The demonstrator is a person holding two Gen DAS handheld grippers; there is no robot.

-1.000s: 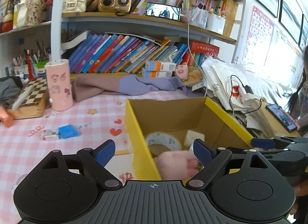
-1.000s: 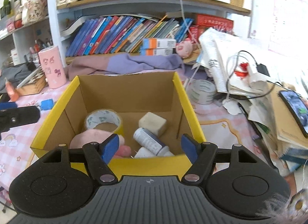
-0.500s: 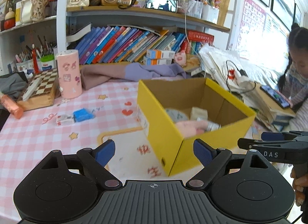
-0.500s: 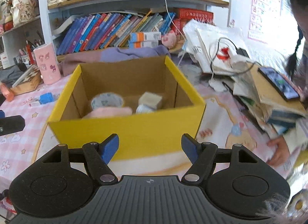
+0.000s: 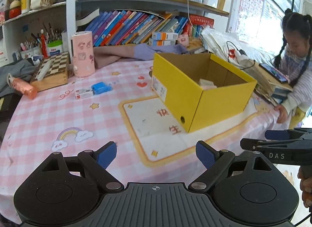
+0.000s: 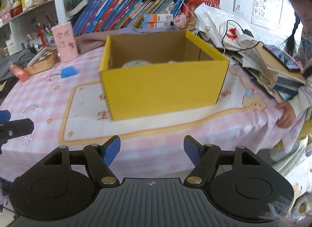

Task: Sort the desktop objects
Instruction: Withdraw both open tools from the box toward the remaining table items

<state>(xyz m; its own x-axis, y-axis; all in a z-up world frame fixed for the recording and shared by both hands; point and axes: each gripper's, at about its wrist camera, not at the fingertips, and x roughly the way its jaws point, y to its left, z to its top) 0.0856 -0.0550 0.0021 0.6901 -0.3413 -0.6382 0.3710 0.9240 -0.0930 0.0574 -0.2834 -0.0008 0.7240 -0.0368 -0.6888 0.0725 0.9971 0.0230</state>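
Observation:
A yellow cardboard box (image 5: 220,100) stands on the pink checked tablecloth (image 5: 48,117); it also shows in the right wrist view (image 6: 163,90). Inside it I see a pale block (image 5: 206,82) and the top of a tape roll (image 6: 136,64). My left gripper (image 5: 156,155) is open and empty, well back from the box near the table's front edge. My right gripper (image 6: 152,150) is open and empty, in front of the box. A blue eraser (image 5: 101,88) and a small white packet (image 5: 84,93) lie on the cloth to the left.
A pink cylinder (image 5: 82,53), a chessboard box (image 5: 51,69) and an orange tube (image 5: 24,88) stand at the back left. Books, a purple cloth (image 5: 136,54) and shelves line the back. A child (image 5: 294,67) stands at the right edge beside stacked papers (image 6: 273,67).
Both grippers have pulled back and away from the box toward the table's front edge; the box now looks smaller and its contents are mostly hidden. The child has come into view.

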